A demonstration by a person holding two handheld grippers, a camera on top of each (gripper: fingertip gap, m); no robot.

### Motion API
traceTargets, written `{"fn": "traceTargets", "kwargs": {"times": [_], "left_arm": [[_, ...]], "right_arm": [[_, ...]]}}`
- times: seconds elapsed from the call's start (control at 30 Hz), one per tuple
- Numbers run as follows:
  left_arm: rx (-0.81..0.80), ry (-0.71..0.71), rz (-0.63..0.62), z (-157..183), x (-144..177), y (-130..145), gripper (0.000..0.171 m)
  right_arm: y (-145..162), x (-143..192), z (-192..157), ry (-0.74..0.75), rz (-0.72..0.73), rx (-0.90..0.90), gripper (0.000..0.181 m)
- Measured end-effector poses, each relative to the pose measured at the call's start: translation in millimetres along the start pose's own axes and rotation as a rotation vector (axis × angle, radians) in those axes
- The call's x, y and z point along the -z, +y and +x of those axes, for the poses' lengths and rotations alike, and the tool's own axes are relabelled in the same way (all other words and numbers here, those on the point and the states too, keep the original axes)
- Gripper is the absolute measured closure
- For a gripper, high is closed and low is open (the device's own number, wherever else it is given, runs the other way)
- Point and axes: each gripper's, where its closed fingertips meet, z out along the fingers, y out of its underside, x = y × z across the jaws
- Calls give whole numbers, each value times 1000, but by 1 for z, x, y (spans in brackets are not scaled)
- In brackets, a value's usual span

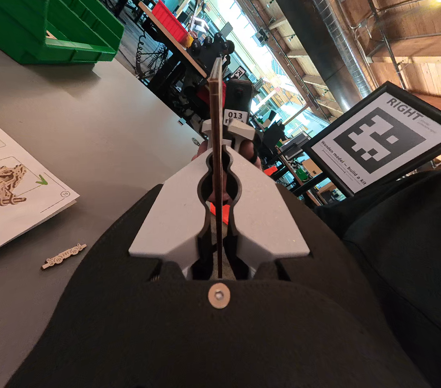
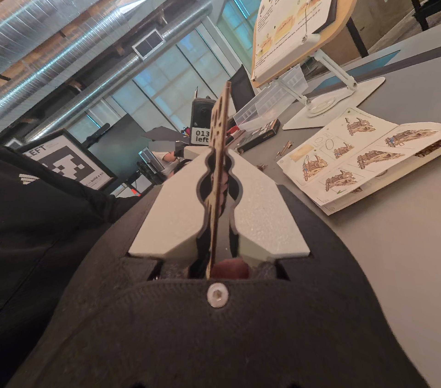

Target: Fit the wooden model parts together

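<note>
A thin flat wooden sheet (image 1: 216,114) with cut-outs stands edge-on in the air above the grey table (image 1: 107,114). My left gripper (image 1: 217,152) is shut on its near end. My right gripper (image 1: 229,132) faces it from the far side, its white fingers on either side of the same sheet. In the right wrist view the sheet (image 2: 218,123) sits between the fingers of my right gripper (image 2: 218,154), which is shut on it; the left gripper's finger (image 2: 191,150) shows behind. A small flat wooden part (image 1: 63,256) lies on the table at the left.
Green bins (image 1: 47,14) stand at the far left. An open instruction booklet (image 2: 358,161) lies on the table. A book stand (image 2: 298,6) with a page, a clear plastic box (image 2: 269,99), a dark box (image 2: 260,133) and small loose wooden parts (image 2: 285,148) sit behind. Framed marker signs (image 1: 377,138) stand nearby. My two grippers' fingertips are within a few centimetres of each other.
</note>
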Motion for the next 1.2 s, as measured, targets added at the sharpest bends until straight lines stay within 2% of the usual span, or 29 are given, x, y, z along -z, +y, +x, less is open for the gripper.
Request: {"fn": "traceTargets", "kwargs": {"times": [0.37,0.8,0.87,1.0,1.2], "left_arm": [[-58,-65,-40,-13,-5,11,171],[-235,-232,-105,-40,-8,19,170],[-217,-234,-88,-41,-7,17,170],[-138,-149,-29,-35,-6,10,171],[-109,-103,-28,-32,-10,12,171]], "right_arm": [[9,4,19,87,-42,26,179],[19,5,53,400,-154,244,178],[18,3,52,392,-148,245,176],[25,8,41,280,-191,190,172],[32,16,36,196,-147,116,175]]}}
